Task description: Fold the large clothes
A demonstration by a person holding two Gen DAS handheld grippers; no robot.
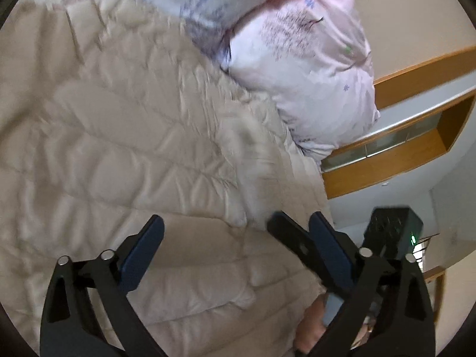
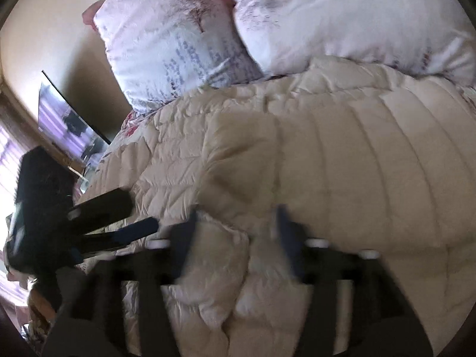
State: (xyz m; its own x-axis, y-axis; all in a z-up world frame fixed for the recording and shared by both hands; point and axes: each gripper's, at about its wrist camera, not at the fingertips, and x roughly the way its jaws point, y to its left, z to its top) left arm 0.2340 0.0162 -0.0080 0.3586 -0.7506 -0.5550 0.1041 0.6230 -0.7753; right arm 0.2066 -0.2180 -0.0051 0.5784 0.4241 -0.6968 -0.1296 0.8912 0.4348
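Left gripper jaws agape over quilted jacket — pillows beyond.

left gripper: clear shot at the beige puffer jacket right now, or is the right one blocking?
Probably yes. The left gripper is open directly over the beige puffer jacket, nothing between its fingers. The right gripper, also open, sits beside it over the same jacket, not across its path.
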